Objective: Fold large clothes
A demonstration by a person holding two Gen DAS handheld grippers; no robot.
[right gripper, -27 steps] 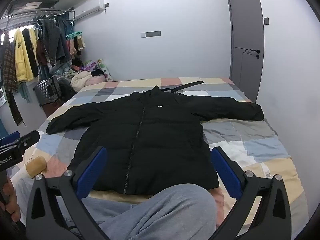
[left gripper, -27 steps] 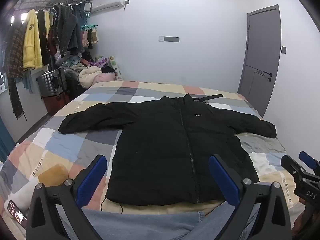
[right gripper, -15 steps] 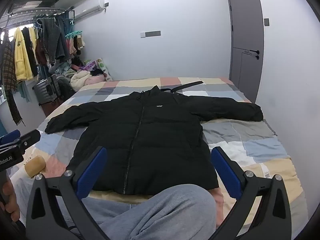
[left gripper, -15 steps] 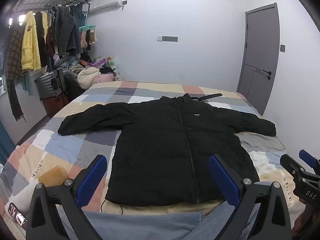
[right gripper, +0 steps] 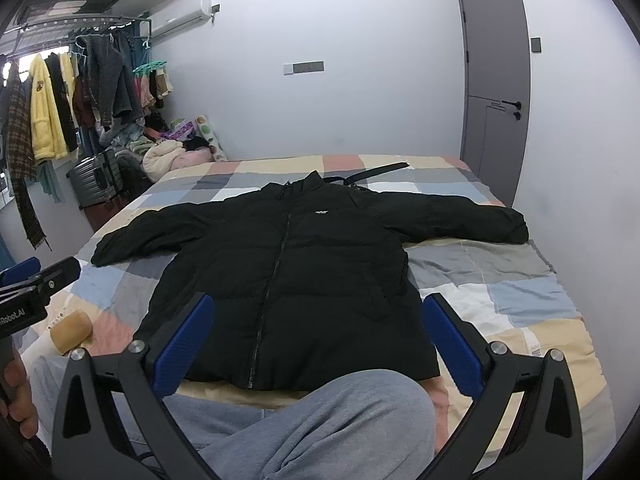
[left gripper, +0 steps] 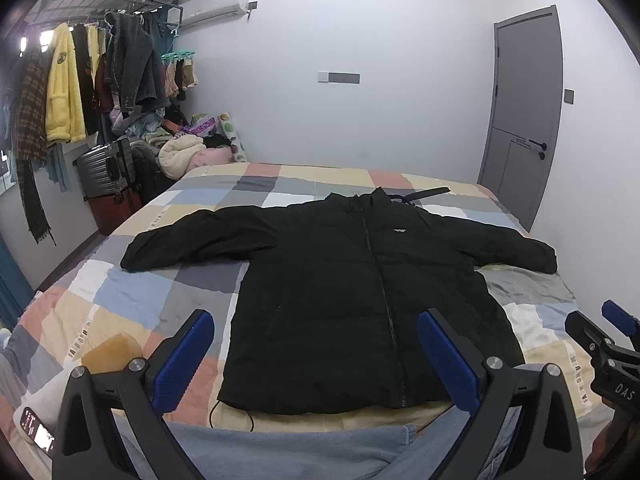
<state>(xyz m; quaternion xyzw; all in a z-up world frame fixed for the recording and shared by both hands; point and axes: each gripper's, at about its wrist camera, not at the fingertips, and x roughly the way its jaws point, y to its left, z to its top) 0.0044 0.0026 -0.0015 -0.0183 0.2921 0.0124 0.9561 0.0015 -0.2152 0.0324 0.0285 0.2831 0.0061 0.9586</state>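
Where the bed (left gripper: 132, 296) fills the room, its patchwork cover of grey, peach, cream and pale blue squares lies fairly flat, rumpled near the right edge. White walls; grey door (left gripper: 520, 112) at far right; air conditioner (left gripper: 216, 6) high on the back wall. Crowded clothes rail (left gripper: 96, 76) at left, suitcase (left gripper: 106, 166) and a heap of soft things beneath it.

Black padded jacket (left gripper: 352, 300) lies front up in the middle of the bed, zipped, collar toward the far wall, both sleeves spread out sideways, hem nearest the camera. Small white label on the chest.

Left gripper (left gripper: 316, 356): fingers wide, nothing between them, above the hem. Right gripper (right gripper: 318, 338): fingers wide, empty, likewise over the hem. Grey-trousered knee (right gripper: 340, 416) of the person in the foreground.
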